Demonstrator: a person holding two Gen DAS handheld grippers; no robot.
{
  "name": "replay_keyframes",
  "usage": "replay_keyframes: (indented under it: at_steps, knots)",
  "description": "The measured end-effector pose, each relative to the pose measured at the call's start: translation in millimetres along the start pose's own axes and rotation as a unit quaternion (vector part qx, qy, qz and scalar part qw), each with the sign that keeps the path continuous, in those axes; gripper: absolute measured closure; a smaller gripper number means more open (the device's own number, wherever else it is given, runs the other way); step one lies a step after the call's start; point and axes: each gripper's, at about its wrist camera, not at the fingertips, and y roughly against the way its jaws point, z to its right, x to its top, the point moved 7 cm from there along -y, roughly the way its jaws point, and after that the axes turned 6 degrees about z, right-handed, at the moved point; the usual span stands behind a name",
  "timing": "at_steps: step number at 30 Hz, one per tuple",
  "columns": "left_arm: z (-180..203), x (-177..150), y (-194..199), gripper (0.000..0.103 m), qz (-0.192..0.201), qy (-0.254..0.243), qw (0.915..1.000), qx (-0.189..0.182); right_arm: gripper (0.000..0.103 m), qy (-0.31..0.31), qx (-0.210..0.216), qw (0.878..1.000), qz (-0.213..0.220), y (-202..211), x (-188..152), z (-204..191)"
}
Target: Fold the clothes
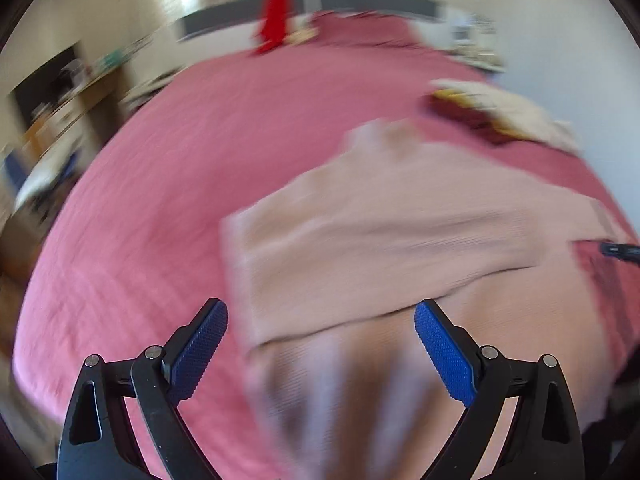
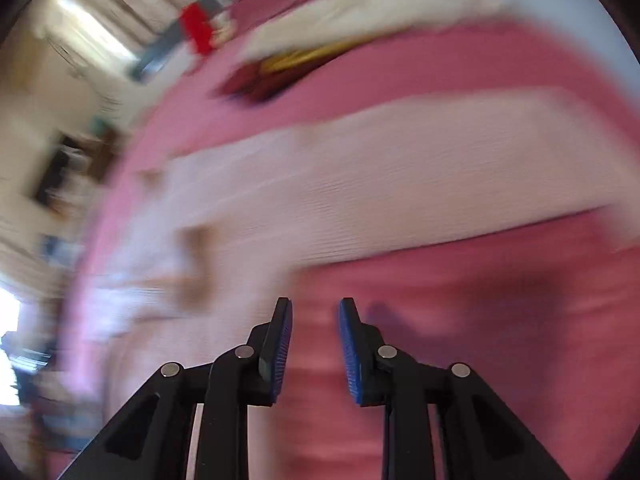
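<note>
A pale pink ribbed garment [image 1: 380, 220] lies spread on the pink bedspread [image 1: 160, 200], with one layer folded over toward the near side. My left gripper [image 1: 320, 306] hangs above its near left part, its jaws wide open and nothing between the blue pads. In the right wrist view the same garment [image 2: 400, 168] runs as a broad band across the bed [image 2: 500, 300]. My right gripper [image 2: 315, 302] is open by a narrow gap over the bedspread beside the garment's near edge, holding nothing. Both views are motion-blurred.
A pile of other clothes [image 1: 500, 112], white, yellow and dark red, lies at the bed's far right and shows again as a heap [image 2: 320, 40]. A red item [image 1: 274, 20] hangs at the dark headboard. Desks and shelves [image 1: 60, 100] stand left of the bed.
</note>
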Motion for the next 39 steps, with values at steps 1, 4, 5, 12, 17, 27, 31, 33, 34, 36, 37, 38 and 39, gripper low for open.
replay_keyframes:
  at_steps: [1, 4, 5, 12, 17, 27, 31, 33, 34, 36, 37, 38, 39]
  knots:
    - [27, 10, -2, 0.007, 0.006, -0.017, 0.9995, -0.026, 0.079, 0.053, -0.062, 0.997, 0.011, 9, -1, 19]
    - [113, 25, -7, 0.007, 0.011, -0.063, 0.9938, -0.091, 0.078, 0.198, -0.233, 0.951, 0.040, 40, 1, 72]
    - [143, 26, -10, 0.007, 0.007, -0.077, 0.9909, -0.110, 0.078, 0.226, -0.261, 0.938, 0.045, 42, 1, 82]
    - [263, 3, -14, 0.007, -0.020, -0.115, 0.9744, -0.192, 0.074, 0.344, -0.347, 0.869, 0.081, 42, 3, 117]
    - [259, -12, -26, 0.007, -0.033, -0.090, 0.9772, -0.189, 0.072, 0.386, -0.345, 0.850, 0.095, 23, -1, 107]
    - [223, -3, -41, 0.007, -0.018, -0.064, 0.9856, -0.156, 0.072, 0.485, -0.416, 0.766, 0.073, -26, -7, 99]
    - [220, -5, -46, 0.007, -0.028, -0.063, 0.9857, -0.154, 0.072, 0.475, -0.415, 0.774, 0.058, -29, -11, 107]
    - [219, -5, -48, 0.007, -0.031, -0.064, 0.9858, -0.152, 0.072, 0.472, -0.419, 0.774, 0.050, -32, -10, 111]
    - [219, -5, -48, 0.007, -0.032, -0.064, 0.9859, -0.151, 0.072, 0.472, -0.420, 0.774, 0.047, -33, -9, 111]
    - [217, -4, -48, 0.007, -0.033, -0.062, 0.9864, -0.149, 0.072, 0.480, -0.421, 0.768, 0.046, -35, -7, 109]
    - [215, -4, -48, 0.007, -0.033, -0.060, 0.9868, -0.147, 0.072, 0.486, -0.421, 0.764, 0.044, -38, -7, 107]
    - [214, -3, -47, 0.007, -0.033, -0.058, 0.9870, -0.146, 0.072, 0.492, -0.420, 0.761, 0.041, -40, -6, 105]
    - [213, -3, -47, 0.007, -0.032, -0.056, 0.9872, -0.146, 0.072, 0.496, -0.414, 0.762, 0.038, -43, -6, 102]
